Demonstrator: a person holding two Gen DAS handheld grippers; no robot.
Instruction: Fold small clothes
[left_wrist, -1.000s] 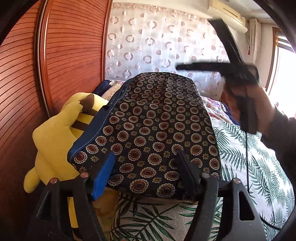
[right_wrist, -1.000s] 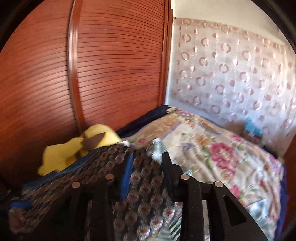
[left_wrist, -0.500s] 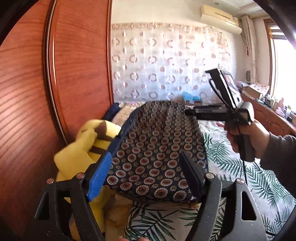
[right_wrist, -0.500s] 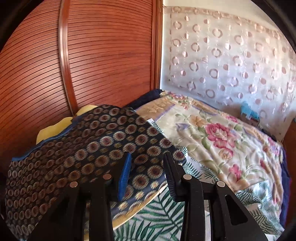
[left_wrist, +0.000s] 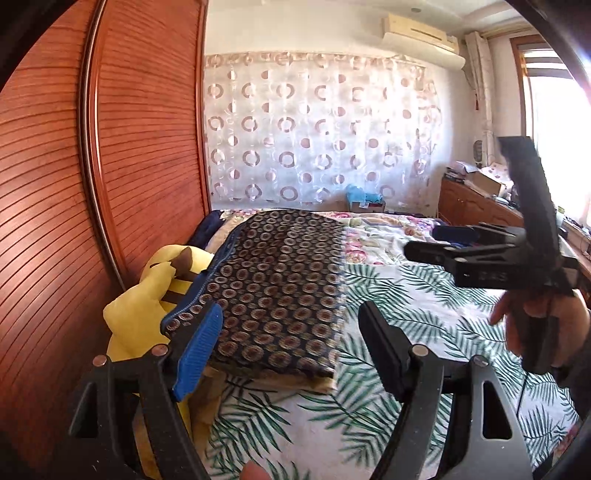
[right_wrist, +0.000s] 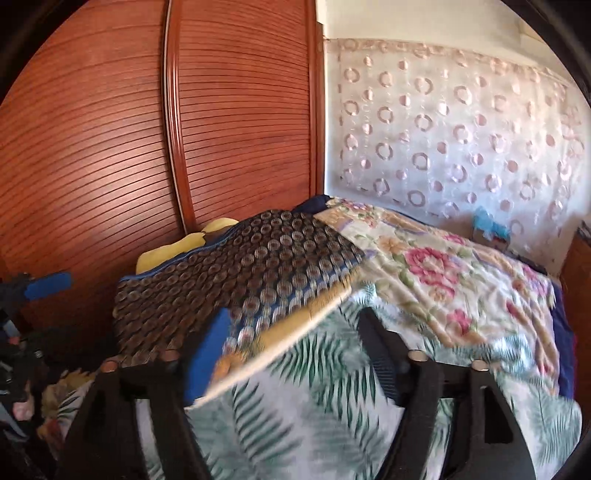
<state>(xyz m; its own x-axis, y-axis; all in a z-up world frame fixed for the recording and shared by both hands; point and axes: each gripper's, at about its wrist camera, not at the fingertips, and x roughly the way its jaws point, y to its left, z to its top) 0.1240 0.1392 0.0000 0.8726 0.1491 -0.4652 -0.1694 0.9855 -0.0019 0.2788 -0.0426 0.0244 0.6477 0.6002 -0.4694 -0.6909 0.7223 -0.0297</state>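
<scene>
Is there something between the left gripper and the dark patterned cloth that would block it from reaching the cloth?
Nothing visible blocks it. The left gripper is open, and the dark patterned cloth lies folded just ahead of its fingers. The yellow plush toy sits to the side, against the cloth's left edge, not in the path.

Both tools (left_wrist: 291, 354) (right_wrist: 291, 354) open, empty

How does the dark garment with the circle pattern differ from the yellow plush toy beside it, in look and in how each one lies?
The dark garment is flat, folded into a neat rectangle, and covered with small brown circles; the yellow plush toy is bulky, rounded and plain yellow with brown marks. The garment lies out on the bed, while the toy is squeezed between the garment and the wooden wardrobe door, partly under the garment's blue edge. Both are soft and neither is gripped.
</scene>
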